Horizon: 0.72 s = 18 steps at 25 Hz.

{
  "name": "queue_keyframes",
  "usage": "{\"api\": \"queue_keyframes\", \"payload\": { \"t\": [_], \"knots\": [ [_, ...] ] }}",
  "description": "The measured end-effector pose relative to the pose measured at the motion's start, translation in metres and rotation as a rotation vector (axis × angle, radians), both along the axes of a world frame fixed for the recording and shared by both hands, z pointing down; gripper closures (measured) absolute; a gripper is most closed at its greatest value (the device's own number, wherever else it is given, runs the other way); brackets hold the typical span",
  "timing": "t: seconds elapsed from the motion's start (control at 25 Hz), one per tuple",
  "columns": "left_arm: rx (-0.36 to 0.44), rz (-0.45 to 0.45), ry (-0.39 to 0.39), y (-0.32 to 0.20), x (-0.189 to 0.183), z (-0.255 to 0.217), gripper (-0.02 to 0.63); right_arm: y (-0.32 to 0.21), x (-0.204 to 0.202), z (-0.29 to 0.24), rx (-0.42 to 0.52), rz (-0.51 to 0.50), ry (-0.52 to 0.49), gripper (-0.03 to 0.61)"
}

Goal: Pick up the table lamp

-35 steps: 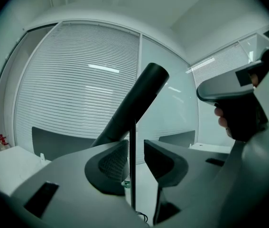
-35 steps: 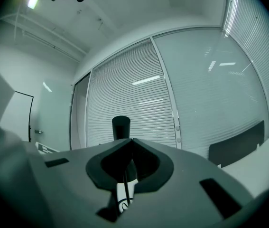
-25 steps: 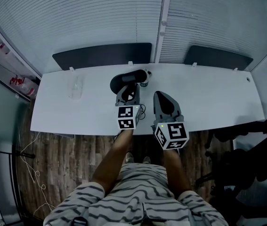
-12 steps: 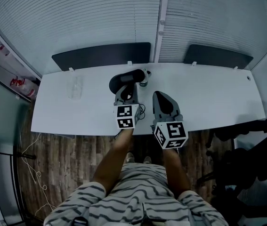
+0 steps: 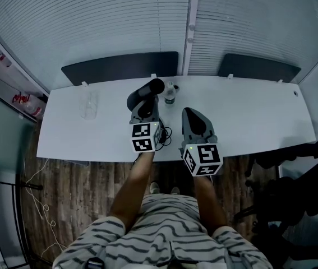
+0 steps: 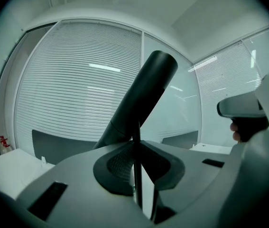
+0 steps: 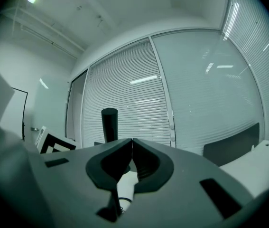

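Matte black and smooth, the table lamp (image 5: 148, 89) lies in front of us on the white table (image 5: 248, 111), its head a plain round tube that slants up and to the right in the left gripper view (image 6: 143, 94). Our left gripper (image 5: 143, 110) has its grey, curved jaws pressed together on the lamp's thin dark stem, which runs straight up between the ribbed black pads (image 6: 120, 163). We cannot tell whether the lamp's base touches the tabletop. Our right gripper (image 5: 190, 114) sits just to the right of the lamp, apart from it, with its jaws closed tip to tip and nothing caught between them (image 7: 132, 141); from its view the lamp's tube stands as a dark upright post (image 7: 109, 122). A small bottle (image 5: 170, 93) stands just right of the lamp's head. A clear cup (image 5: 90, 104) sits well to the left of the lamp. Behind the lamp, past the table's far edge, a flat dark panel (image 5: 119, 66) leans below finely slatted blinds (image 5: 102, 21).
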<state>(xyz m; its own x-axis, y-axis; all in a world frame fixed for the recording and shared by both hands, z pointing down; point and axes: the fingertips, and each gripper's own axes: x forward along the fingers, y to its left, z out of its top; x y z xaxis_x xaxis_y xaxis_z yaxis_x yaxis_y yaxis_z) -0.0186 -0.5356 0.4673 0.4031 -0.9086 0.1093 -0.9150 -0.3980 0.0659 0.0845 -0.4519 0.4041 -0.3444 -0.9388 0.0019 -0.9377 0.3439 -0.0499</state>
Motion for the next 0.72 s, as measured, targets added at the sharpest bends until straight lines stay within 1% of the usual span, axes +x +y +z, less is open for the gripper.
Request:
{"api": "queue_keyframes", "payload": {
  "t": [0.16,0.4,0.72],
  "knots": [
    [0.008,0.009,0.016,0.009,-0.004,-0.018,0.574,0.0,-0.005,-0.003,0.009,-0.015,-0.005,0.566],
    [0.025,0.028,0.006,0.026,-0.005,-0.047,0.574,-0.002,-0.018,-0.009,0.016,-0.04,-0.008,0.566],
    [0.065,0.034,0.017,0.046,-0.01,-0.072,0.574,-0.001,-0.029,-0.015,0.024,-0.066,-0.02,0.566]
  ]
}}
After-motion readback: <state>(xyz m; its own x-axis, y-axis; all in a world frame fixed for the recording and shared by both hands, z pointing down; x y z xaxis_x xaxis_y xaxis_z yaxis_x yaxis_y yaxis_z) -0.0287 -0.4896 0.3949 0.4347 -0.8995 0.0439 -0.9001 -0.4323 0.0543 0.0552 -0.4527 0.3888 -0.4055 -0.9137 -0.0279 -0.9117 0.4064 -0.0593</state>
